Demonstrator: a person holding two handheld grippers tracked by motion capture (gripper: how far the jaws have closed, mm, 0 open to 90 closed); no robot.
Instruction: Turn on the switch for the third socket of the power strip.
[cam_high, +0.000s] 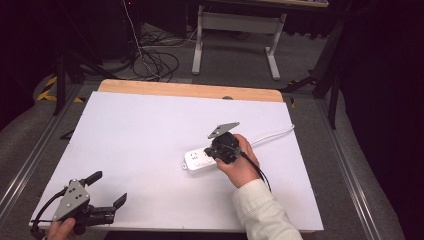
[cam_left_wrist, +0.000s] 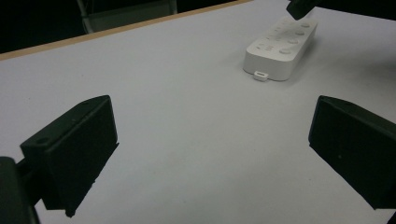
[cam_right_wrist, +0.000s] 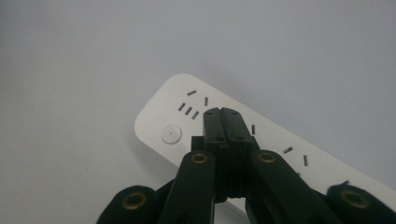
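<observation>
- Power strip (cam_high: 202, 160) lies near the middle of the white table (cam_high: 140, 150).
- The right gripper (cam_right_wrist: 223, 116), jaws closed together and holding nothing, hovers over its sockets, near the round button (cam_right_wrist: 171, 134).
- The left gripper (cam_high: 107, 187) rests wide open and empty, well apart.
- I judge the next move is pressing the button, which needs a careful, straight descent.

- A lab or test room, set up for recording.
- A white work board (cam_high: 150, 145) lies on a wood-edged table (cam_high: 190, 90).
- Black curtains (cam_high: 385, 100) close off the sides.
- Loose cables (cam_high: 150, 60) trail over grey carpet (cam_high: 240, 60).
- A bare white desk frame (cam_high: 235, 30) stands behind.
</observation>
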